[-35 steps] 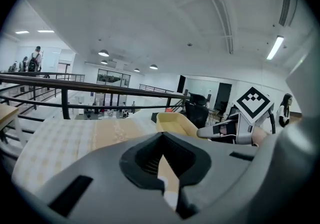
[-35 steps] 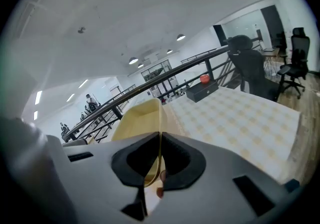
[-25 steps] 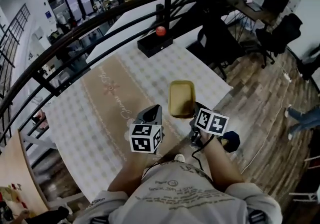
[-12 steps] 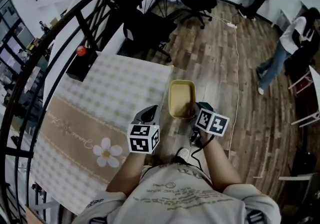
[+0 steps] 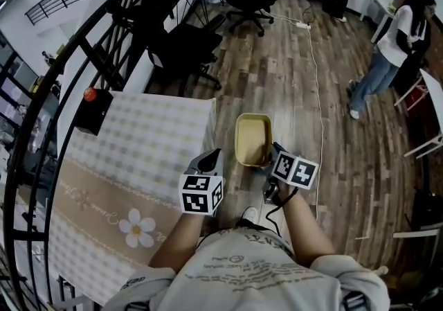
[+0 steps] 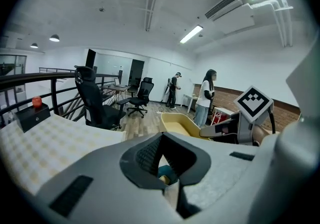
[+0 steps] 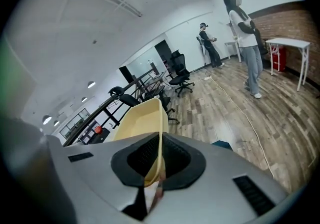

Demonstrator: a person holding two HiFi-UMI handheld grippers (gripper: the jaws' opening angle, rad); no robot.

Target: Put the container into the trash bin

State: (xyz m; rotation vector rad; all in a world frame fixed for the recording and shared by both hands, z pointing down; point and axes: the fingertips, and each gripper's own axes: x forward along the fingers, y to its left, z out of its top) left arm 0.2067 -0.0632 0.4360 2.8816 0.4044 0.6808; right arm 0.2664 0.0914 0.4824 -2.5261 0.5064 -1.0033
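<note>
Wood floor (image 5: pixel 311 74) now fills view; table (image 5: pixel 138 136) swung to 9 o'clock. Container (image 5: pixel 252 138) dead centre, off table, rim pinched in right gripper (image 5: pixel 267 161). Left gripper (image 5: pixel 210 158) closed, empty. Bin unseen; carry under way.

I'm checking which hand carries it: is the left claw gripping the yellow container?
No, the left claw is closed on nothing, while the yellow container has its rim pinched in the right claw.

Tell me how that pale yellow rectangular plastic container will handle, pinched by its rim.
Probably light: the right gripper holds the pale yellow rectangular plastic container by one thin wall. Likely stiff: it juts out without sagging.
</note>
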